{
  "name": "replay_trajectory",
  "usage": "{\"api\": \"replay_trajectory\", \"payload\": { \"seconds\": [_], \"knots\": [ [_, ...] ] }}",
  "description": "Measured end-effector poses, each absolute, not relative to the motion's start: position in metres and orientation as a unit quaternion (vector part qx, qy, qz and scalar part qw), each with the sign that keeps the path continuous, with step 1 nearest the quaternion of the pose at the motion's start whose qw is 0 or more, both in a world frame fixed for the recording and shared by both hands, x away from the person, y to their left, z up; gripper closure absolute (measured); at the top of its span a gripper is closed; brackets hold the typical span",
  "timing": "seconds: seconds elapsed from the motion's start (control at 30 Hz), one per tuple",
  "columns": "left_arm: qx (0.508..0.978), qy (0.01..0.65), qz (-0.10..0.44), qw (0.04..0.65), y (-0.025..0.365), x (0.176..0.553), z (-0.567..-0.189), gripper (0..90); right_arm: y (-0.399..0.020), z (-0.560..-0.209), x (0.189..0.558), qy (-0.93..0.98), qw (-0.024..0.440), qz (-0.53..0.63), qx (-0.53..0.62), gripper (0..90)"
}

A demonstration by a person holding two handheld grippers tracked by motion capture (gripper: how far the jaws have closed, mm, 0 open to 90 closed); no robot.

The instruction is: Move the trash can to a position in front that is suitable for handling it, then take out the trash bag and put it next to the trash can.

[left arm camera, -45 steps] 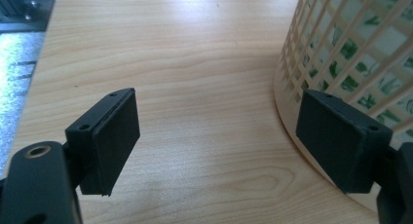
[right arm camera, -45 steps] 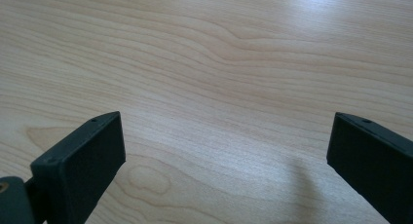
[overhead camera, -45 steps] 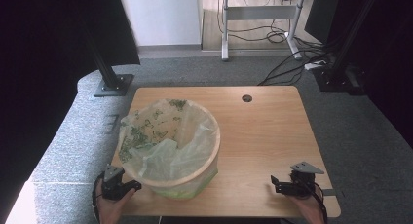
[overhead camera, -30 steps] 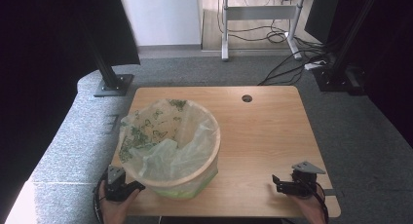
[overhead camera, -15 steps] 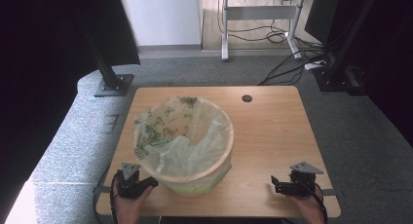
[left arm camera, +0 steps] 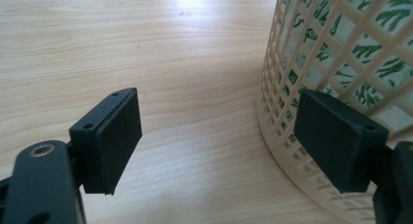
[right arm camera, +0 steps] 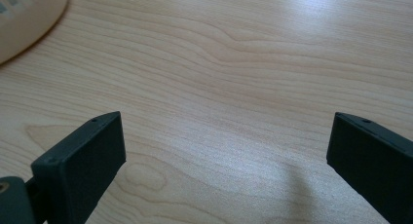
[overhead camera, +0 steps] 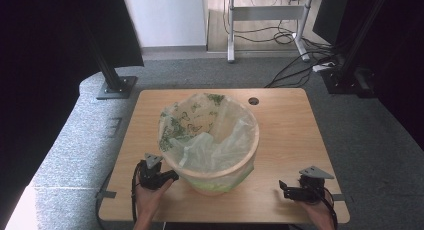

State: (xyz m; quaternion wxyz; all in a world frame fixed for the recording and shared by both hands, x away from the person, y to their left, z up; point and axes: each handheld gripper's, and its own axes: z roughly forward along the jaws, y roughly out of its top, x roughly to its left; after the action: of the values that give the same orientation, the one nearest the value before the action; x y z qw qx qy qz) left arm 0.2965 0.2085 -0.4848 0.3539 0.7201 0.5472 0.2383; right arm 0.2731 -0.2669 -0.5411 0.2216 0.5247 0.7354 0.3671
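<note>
Presently my left gripper (overhead camera: 167, 178) sits at the near left foot of the basket (overhead camera: 235, 167), jaws spread wide and holding nothing. In the left gripper view the basket wall (left arm camera: 336, 53) curves just past my right-hand jaw; that jaw looks to be touching or all but touching the lattice near its base, and I cannot tell which. My other jaw stands over bare table (left arm camera: 170, 63), well clear of the basket. The basket therefore lies to the right of my left fingers and slightly ahead, not between them.

My right gripper (overhead camera: 290, 191) rests near the front right edge of the table, jaws also wide and empty. From it the basket lies off to the left and ahead, well apart; the right gripper view catches just a pale curve of its base (right arm camera: 24, 14) at the upper left corner. My left hand is plainly the nearer one.

Findings on the basket: it stands upright, round, mouth up, axis vertical. Its wall is a rigid cream lattice, seemingly plastic, with square openings. A thin translucent liner (overhead camera: 210, 140) printed with green leaves fills it, crumpled inside and folded over the rim. The table is smooth light wood-grain.

Judgement: any grasp would fall to my left gripper, and the lattice or rim would offer firmer purchase than the slack liner.
</note>
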Motion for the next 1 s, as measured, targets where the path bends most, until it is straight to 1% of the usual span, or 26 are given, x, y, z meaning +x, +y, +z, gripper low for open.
{"api": "replay_trajectory", "payload": {
  "seconds": [0.13,0.23,0.37,0.4,0.43,0.57,1.0],
  "knots": [
    [0.727,0.539,0.234,0.354,0.198,0.301,-0.487,17.8,-0.267,-0.543,0.274,0.736,0.223,0.362,0.527,0.8],
    [0.732,0.533,0.229,0.356,0.197,0.302,-0.488,16.8,-0.268,-0.543,0.275,0.735,0.225,0.361,0.529,0.8],
    [0.723,0.532,0.226,0.377,0.211,0.298,-0.489,15.6,-0.27,-0.542,0.274,0.731,0.23,0.367,0.528,1.0],
    [0.723,0.532,0.226,0.377,0.211,0.298,-0.489,15.3,-0.27,-0.541,0.274,0.73,0.232,0.369,0.527,1.1],
    [0.725,0.529,0.216,0.383,0.22,0.296,-0.489,14.2,-0.27,-0.541,0.274,0.729,0.232,0.37,0.527,1.1],
    [0.731,0.517,0.211,0.391,0.233,0.292,-0.491,14.7,-0.27,-0.541,0.274,0.73,0.232,0.375,0.521,1.1],
    [0.722,0.512,0.21,0.415,0.244,0.289,-0.486,14.6,-0.273,-0.541,0.274,0.731,0.232,0.381,0.516,1.7]
  ]
}}
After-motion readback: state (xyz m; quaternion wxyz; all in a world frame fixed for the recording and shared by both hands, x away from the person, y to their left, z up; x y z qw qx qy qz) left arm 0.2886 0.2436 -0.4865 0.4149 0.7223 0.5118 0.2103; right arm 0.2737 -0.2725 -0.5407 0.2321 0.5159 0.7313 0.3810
